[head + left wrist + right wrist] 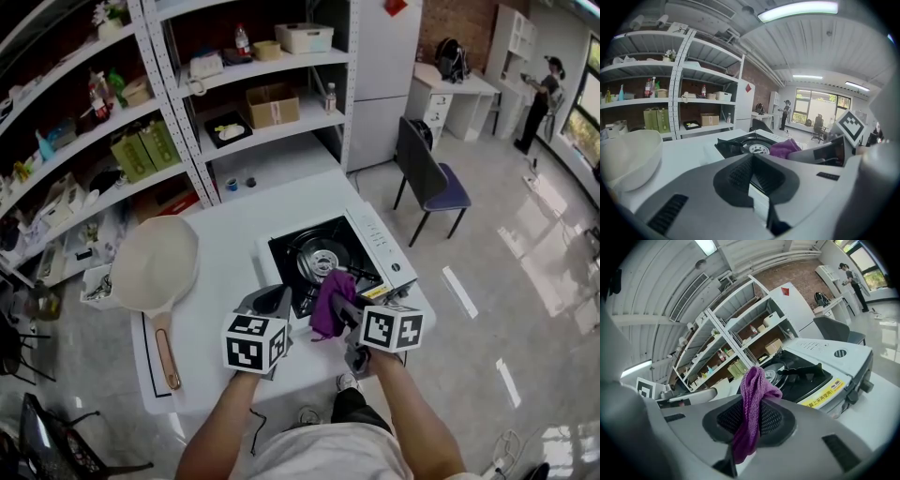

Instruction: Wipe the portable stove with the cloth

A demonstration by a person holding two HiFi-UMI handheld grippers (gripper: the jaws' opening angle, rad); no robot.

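**Cloth (753, 394) in the grip, stove (379, 238) waiting for the wipe**

The cloth is a purple knitted rag, pinched in the closed jaws of the right gripper (348, 309). One bunched end sticks up past the tips and the rest trails down between the pads. In the head view it hangs at the front edge of the stove's black top, near its left corner. Whether it touches the surface there I cannot tell.

The left gripper (272, 302) hovers just beside it, its jaws drawn together on nothing. The stove sits on the white table (225, 281), with a cream pan (155, 262) well to its left.

The cloth looks soft, light and limp. It will fold and drag rather than push, and held by so narrow a pinch it may slide out if it snags on the burner's prongs. A hold nearer its middle, with a wad left free below the tips, would likely give a better wiping face.

The stove looks stiff and fairly light. It might shift under a sideways rub, so the spare gripper could steady its white casing.
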